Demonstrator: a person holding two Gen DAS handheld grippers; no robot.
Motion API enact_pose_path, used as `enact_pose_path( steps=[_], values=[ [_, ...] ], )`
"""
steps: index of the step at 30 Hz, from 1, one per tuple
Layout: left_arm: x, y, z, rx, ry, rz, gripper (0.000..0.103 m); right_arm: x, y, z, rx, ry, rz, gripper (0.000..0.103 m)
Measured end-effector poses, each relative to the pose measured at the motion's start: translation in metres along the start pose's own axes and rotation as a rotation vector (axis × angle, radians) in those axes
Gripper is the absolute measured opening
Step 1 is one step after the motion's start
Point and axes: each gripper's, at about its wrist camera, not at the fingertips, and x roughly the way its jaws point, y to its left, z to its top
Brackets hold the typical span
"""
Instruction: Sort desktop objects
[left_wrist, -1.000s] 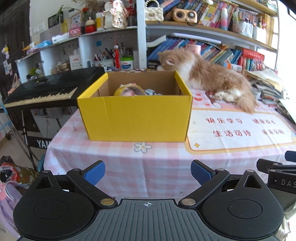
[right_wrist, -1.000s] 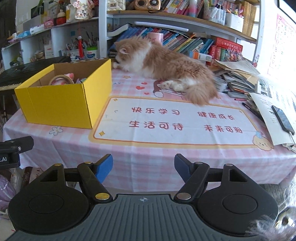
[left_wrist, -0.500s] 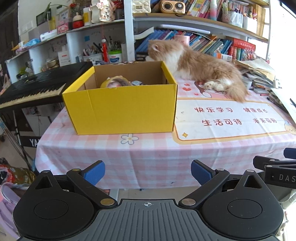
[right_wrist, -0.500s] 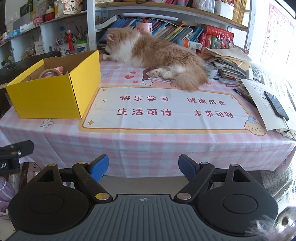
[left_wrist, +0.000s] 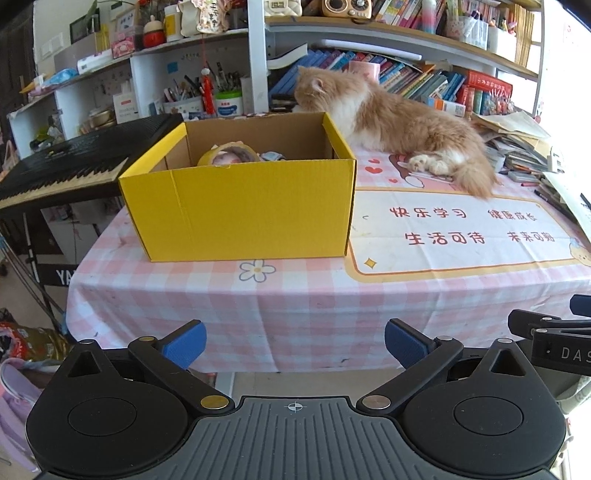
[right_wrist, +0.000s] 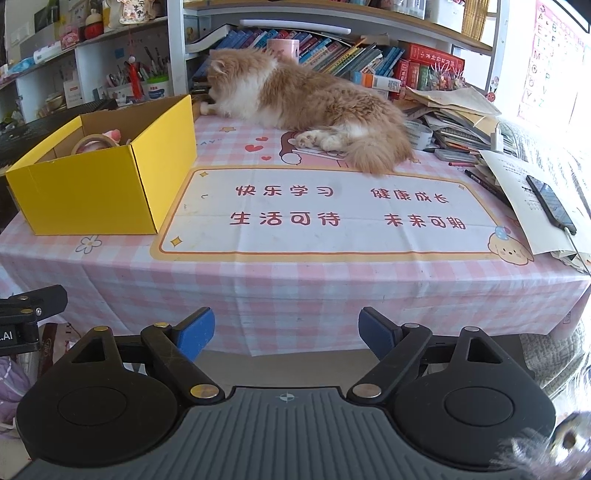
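Note:
A yellow cardboard box (left_wrist: 243, 210) stands on the left of the pink checked table; it also shows in the right wrist view (right_wrist: 92, 192). Inside it lie a roll of tape (left_wrist: 227, 157) and other small items, mostly hidden by the wall. My left gripper (left_wrist: 294, 343) is open and empty, held off the table's front edge in front of the box. My right gripper (right_wrist: 286, 332) is open and empty, off the front edge facing the desk mat (right_wrist: 332, 210).
An orange and white cat (right_wrist: 310, 107) lies at the back of the table. Piled books, papers and a phone (right_wrist: 550, 203) crowd the right side. A black keyboard (left_wrist: 66, 166) stands left of the table. Shelves fill the back.
Both grippers have drawn back from the table and a little lower, so the box and mat look farther away. Both stay open and empty.

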Motion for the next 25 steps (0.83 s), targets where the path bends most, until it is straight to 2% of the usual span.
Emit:
enact_pose_path(
  steps=[25],
  values=[
    [0.0057, 0.0036, 0.0008, -0.019, 0.029, -0.025, 0.103, 0.0058, 0.0053, 0.0023, -0.020, 0.021, 0.015, 0.086]
  ],
)
